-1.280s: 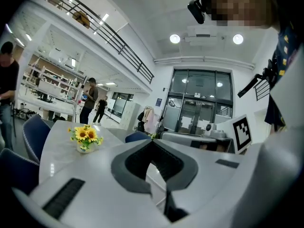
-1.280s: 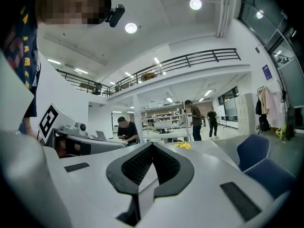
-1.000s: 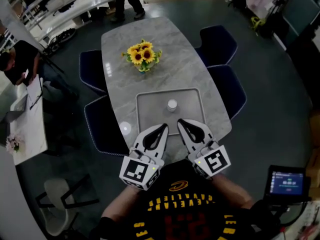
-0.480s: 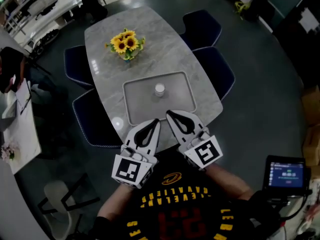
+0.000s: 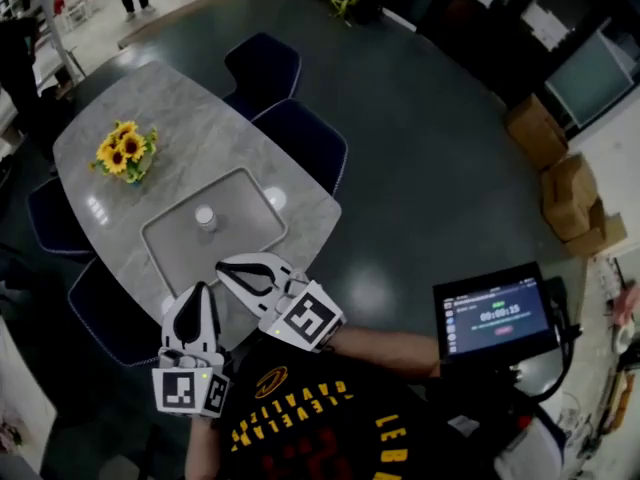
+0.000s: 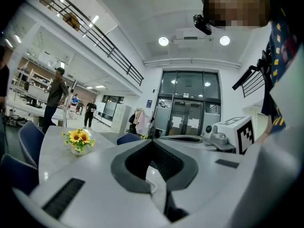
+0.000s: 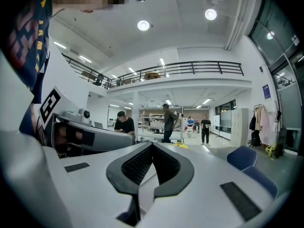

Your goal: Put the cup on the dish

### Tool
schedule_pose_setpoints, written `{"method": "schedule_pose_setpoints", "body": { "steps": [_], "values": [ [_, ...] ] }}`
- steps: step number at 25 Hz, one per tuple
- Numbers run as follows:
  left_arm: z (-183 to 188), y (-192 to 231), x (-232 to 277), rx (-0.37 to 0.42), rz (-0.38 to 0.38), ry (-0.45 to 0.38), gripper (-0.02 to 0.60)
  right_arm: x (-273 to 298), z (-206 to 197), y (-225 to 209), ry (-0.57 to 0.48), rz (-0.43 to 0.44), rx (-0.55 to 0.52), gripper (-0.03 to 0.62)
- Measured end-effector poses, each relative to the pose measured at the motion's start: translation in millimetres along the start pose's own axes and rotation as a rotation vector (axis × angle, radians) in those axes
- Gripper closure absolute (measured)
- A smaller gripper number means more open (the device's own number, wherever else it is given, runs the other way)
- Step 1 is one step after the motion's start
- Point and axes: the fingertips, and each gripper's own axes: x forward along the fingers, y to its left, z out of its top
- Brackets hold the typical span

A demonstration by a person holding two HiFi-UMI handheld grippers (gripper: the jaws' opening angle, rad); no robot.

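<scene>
A small white cup (image 5: 205,217) stands upright in a shallow grey rectangular dish (image 5: 245,208) on the marble table (image 5: 120,208). My left gripper (image 5: 200,288) hovers at the table's near edge, just short of the dish, shut and empty. Beside it my right gripper (image 5: 222,265) reaches the dish's near rim, also shut with nothing held. The cup is a hand's length beyond both tips. In the left gripper view the closed jaws (image 6: 152,140) hide the cup. The right gripper view shows its closed jaws (image 7: 152,144) pointing level across the room.
A vase of sunflowers (image 5: 125,151) stands on the table beyond the dish. Blue chairs (image 5: 305,148) line the table's right side. A tablet on a stand (image 5: 497,313) is at my right, cardboard boxes (image 5: 560,183) further off. People stand in the background (image 7: 168,122).
The head view has swung right, so table, dish and cup now lie at the picture's left and the tablet shows fully. Both grippers drifted left in the picture, still shut.
</scene>
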Motion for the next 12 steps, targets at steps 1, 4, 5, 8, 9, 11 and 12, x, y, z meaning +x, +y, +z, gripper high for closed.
{"method": "schedule_pose_setpoints", "body": {
  "steps": [1, 4, 5, 8, 9, 11, 12],
  "values": [
    [-3.4, -0.6, 3.8, -0.007, -0.009, 0.0, 0.58, -1.2, 0.3, -2.9, 0.001, -0.008, -0.003, 0.586],
    [-11.9, -2.2, 10.8, -0.021, -0.023, 0.002, 0.58, -4.6, -8.8, -8.5, 0.016, -0.02, -0.026, 0.586],
    [-12.9, -2.7, 11.7, -0.021, -0.025, 0.002, 0.58, -5.0, -10.0, -9.1, 0.015, -0.02, -0.033, 0.586],
    [-13.7, -2.6, 15.4, -0.022, -0.039, 0.004, 0.58, -4.3, -13.2, -10.4, 0.023, -0.024, -0.032, 0.586],
    [-14.8, -2.1, 17.0, -0.024, -0.045, 0.006, 0.58, -4.0, -14.6, -11.0, 0.024, -0.025, -0.027, 0.586],
    [-17.7, -0.9, 18.2, -0.027, -0.047, 0.013, 0.58, -2.4, -12.4, -10.7, -0.02, -0.022, -0.005, 0.586],
    [-19.1, -0.2, 17.0, -0.026, -0.042, 0.019, 0.58, -1.3, -9.5, -9.7, -0.06, -0.02, 0.016, 0.586]
  ]
}}
